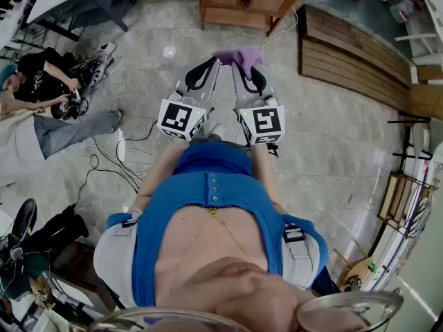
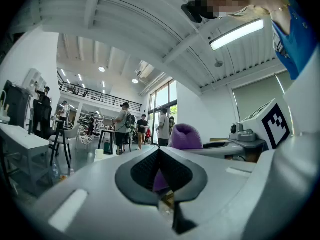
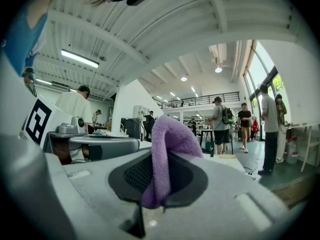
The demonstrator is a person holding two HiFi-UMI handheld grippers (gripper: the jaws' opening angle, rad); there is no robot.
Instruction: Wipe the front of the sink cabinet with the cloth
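Both tools are held side by side over the tiled floor (image 1: 332,137), aimed at the wooden cabinet (image 1: 246,2) and stopped short of its front, not touching it. The purple cloth (image 1: 242,55) is bunched at the tool tips, near the cabinet front but apart from it. The right tool (image 1: 243,66) is clamped on the cloth, with a fold sticking up above its jaws. The left tool (image 1: 212,64) is closed too, tips met, with a sliver of purple seen pinched between the pads. A seated person (image 1: 34,81) is seen well away from the cabinet.
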